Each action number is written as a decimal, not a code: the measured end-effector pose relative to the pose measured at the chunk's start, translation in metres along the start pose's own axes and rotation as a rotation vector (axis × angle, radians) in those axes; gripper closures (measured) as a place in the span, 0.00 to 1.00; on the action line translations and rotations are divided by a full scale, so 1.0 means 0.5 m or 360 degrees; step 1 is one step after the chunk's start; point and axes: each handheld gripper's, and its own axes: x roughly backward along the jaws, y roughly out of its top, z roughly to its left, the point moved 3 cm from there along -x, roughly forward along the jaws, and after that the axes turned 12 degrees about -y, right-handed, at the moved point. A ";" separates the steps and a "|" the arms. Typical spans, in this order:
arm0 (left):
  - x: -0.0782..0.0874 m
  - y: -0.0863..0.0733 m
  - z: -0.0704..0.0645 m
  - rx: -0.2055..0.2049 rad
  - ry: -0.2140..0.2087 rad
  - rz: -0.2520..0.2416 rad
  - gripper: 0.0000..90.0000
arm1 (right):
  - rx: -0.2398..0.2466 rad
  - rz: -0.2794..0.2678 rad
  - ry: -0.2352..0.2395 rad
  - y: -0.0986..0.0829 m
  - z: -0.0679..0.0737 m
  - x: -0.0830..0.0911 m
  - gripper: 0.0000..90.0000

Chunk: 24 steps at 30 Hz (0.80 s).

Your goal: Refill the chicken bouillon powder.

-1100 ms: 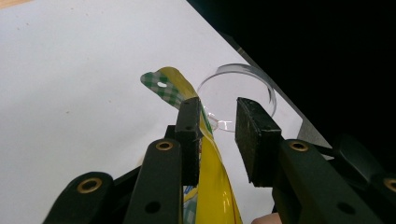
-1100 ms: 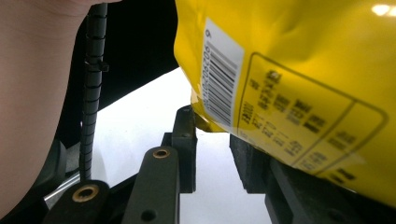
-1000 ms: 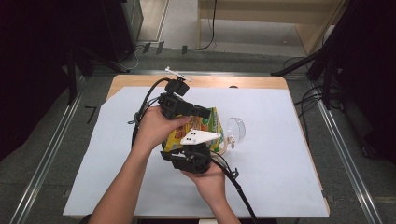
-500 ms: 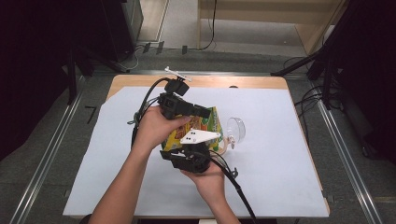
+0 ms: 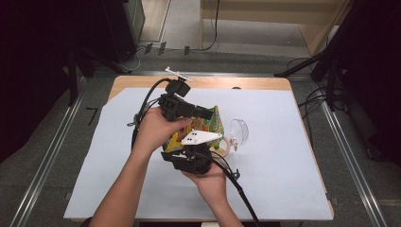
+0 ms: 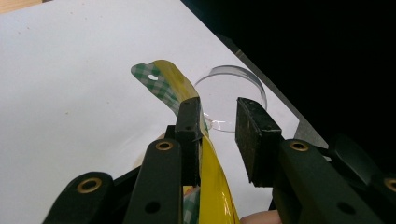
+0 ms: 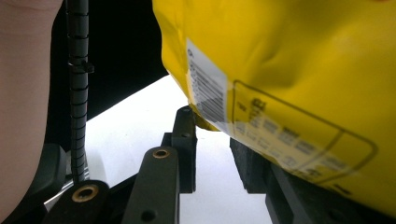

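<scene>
A wooden table (image 5: 142, 82) stands in a dim room with a grey floor, and a big white sheet (image 5: 283, 156) covers most of the top. In the middle of the sheet, two hands work close together on a yellow snack bag (image 5: 213, 124). A clear round bowl (image 5: 241, 131) sits just beside the bag, on its right.

Almost nothing has moved in the last second. The hands, the bag and the bowl are in the same places as before. That likely means the person is getting a good hold before doing the next part, maybe opening the bag or tipping it toward the bowl.

The left hand-held gripper (image 6: 218, 128) has its jaws apart. One jaw rests against the bag's top edge, the part with green checks, but the other jaw is well clear, so it does not pinch the bag.

The right hand-held gripper (image 7: 212, 154) is low, at the bottom corner of the bag. The back of the bag, with its bar code, hangs over the right jaw. There is a gap between the jaws, and I cannot tell if they hold the corner.
</scene>
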 end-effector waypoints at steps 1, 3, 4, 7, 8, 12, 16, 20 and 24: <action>0.001 0.000 0.000 0.0001 0.0002 0.0001 0.79 | -0.0002 0.0004 -0.0002 0.001 0.001 0.000 0.81; 0.003 0.000 0.000 0.0002 -0.0005 -0.0006 0.79 | 0.0000 0.0003 0.0003 0.003 0.002 0.001 0.81; 0.004 0.000 0.000 -0.0002 0.0000 -0.0005 0.79 | 0.0002 0.0003 0.0003 0.003 0.003 0.001 0.81; 0.004 0.000 -0.002 -0.0005 0.0003 -0.0009 0.79 | -0.0005 0.0008 0.0005 0.005 0.002 -0.001 0.81; 0.005 0.000 -0.002 -0.0005 -0.0002 -0.0011 0.79 | -0.0008 0.0011 0.0006 0.005 0.003 -0.001 0.81; 0.008 0.000 0.001 0.0019 -0.0020 -0.0020 0.80 | 0.0000 0.0010 -0.0001 0.006 0.003 -0.003 0.81; 0.008 0.000 0.003 0.0013 -0.0013 -0.0021 0.79 | -0.0009 0.0008 -0.0002 0.006 0.002 -0.009 0.81; 0.009 0.000 0.005 0.0009 -0.0014 -0.0021 0.79 | -0.0009 0.0012 0.0001 0.007 0.001 -0.009 0.81; 0.009 0.000 0.008 0.0015 -0.0018 -0.0026 0.79 | -0.0002 0.0013 0.0003 0.008 0.003 -0.008 0.81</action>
